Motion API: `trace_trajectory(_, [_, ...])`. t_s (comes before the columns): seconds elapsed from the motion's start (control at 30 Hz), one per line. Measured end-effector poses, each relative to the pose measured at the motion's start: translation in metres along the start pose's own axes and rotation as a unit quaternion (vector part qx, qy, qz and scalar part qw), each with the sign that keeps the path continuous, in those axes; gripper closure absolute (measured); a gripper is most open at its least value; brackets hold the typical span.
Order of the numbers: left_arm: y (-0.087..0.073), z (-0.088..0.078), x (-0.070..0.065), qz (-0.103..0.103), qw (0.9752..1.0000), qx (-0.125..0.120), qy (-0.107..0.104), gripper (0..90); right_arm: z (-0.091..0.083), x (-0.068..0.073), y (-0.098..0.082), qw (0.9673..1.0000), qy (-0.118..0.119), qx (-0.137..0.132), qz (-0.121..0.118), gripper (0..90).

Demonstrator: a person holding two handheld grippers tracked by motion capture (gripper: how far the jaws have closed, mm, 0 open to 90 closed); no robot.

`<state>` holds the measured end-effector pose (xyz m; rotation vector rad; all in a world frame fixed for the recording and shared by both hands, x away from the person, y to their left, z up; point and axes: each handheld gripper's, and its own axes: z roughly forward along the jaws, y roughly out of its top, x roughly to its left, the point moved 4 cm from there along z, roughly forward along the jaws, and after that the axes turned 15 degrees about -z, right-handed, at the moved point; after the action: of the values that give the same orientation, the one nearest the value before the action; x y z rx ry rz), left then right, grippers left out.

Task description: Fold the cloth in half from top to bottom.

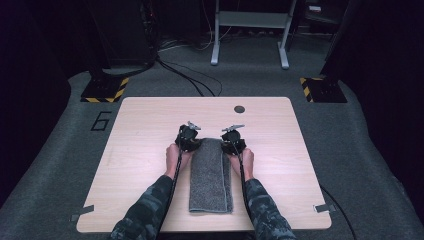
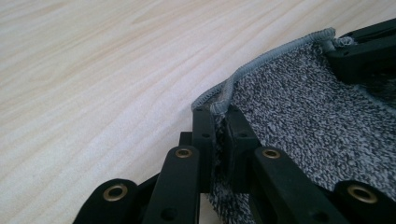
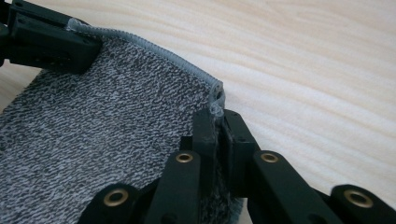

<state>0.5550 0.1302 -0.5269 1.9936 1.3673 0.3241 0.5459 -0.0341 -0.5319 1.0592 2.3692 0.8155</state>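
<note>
A grey folded towel [image 1: 210, 175] lies lengthwise on the wooden table [image 1: 140, 130], its far end between my two grippers. My left gripper [image 1: 192, 143] is shut on the towel's far left corner; in the left gripper view its jaws pinch the hemmed edge of the towel [image 2: 299, 116] at the left gripper [image 2: 218, 122]. My right gripper [image 1: 229, 145] is shut on the far right corner; in the right gripper view the right gripper [image 3: 215, 122] clamps the towel [image 3: 102, 121] by its corner. Each gripper view also shows the other gripper's jaws at the opposite corner.
A small dark round hole [image 1: 239, 109] sits in the table near its far edge. Beyond the table are grey carpet, black-and-yellow striped bases [image 1: 105, 89] and a grey metal frame [image 1: 250, 30]. Bare wood lies to both sides of the towel.
</note>
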Motion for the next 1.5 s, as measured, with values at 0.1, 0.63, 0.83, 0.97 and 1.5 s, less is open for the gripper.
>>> trace_trajectory(0.1, [0.002, -0.002, -0.001, 0.002, 1.0, -0.003, 0.001, 84.0, -0.003, -0.001, 0.002, 0.9999, -0.006, -0.008, -0.007, 85.3])
trace_trajectory(0.63, [0.026, -0.027, -0.003, 0.023, 0.9977, -0.062, 0.013, 84.0, -0.031, -0.01, 0.029, 0.9977, -0.026, -0.053, -0.031, 85.3])
trace_trajectory(0.83, [0.033, -0.035, -0.003, 0.025, 0.9964, -0.08, 0.013, 83.9, -0.04, -0.011, 0.038, 0.9964, -0.035, -0.067, -0.039, 85.3])
trace_trajectory(0.97, [0.04, -0.044, -0.005, 0.026, 0.9946, -0.099, 0.01, 83.9, -0.048, -0.015, 0.045, 0.9945, -0.04, -0.084, -0.048, 85.3])
trace_trajectory(1.5, [0.037, -0.084, -0.02, 0.042, 0.9899, -0.135, 0.006, 83.0, -0.087, -0.008, 0.049, 0.9882, -0.038, -0.129, -0.073, 85.2])
